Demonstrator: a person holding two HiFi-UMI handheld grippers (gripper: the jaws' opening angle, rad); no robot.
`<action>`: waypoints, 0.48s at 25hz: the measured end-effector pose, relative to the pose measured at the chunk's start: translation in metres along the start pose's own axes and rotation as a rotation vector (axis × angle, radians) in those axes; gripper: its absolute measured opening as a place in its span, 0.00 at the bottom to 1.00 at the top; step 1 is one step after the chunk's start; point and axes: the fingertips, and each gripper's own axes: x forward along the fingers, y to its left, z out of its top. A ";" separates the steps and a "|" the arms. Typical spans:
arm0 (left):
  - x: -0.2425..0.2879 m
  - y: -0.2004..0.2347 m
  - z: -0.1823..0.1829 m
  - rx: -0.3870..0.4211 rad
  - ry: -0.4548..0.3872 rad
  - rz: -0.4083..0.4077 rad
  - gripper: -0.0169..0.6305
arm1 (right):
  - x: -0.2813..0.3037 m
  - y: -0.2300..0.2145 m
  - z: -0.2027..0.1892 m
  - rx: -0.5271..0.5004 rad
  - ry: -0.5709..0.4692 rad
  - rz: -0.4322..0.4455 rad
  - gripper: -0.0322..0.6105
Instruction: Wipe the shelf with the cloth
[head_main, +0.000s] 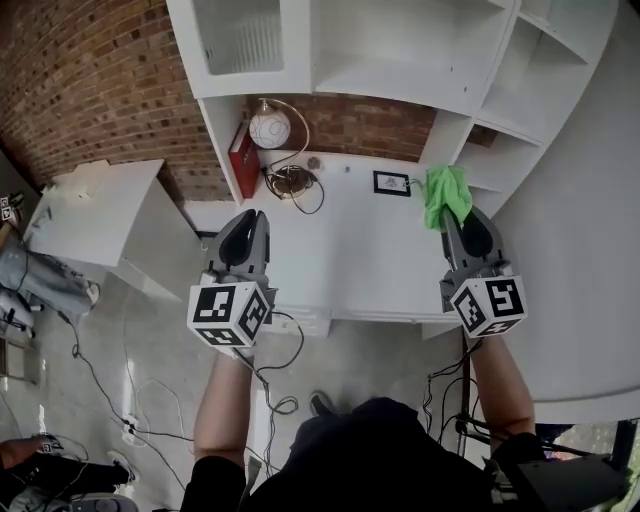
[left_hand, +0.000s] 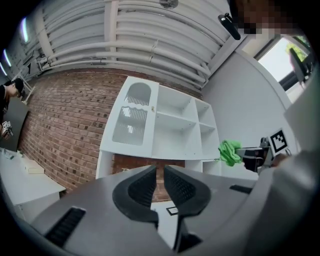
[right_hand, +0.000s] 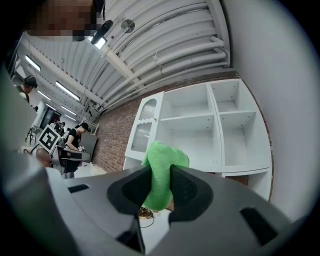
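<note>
Right gripper view: R tool pinches green cloth before white shelf; L tool nearly closed, empty.

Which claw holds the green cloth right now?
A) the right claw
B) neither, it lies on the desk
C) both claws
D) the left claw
A: the green cloth is pinched between the jaws of the right claw, while the left claw has nothing between its jaws.

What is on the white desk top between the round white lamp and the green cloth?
In the head view, a small black-framed picture sits there, nearer the green cloth; coiled cable lies by the round white lamp.
</note>
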 end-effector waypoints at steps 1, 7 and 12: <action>0.003 0.004 -0.002 -0.007 0.002 -0.002 0.10 | 0.005 0.000 -0.001 -0.006 0.004 -0.001 0.20; 0.031 0.016 -0.014 -0.015 0.016 -0.006 0.10 | 0.043 -0.008 -0.005 -0.026 0.003 0.018 0.20; 0.065 0.014 -0.015 0.018 0.022 0.011 0.10 | 0.079 -0.030 -0.013 -0.017 -0.030 0.055 0.20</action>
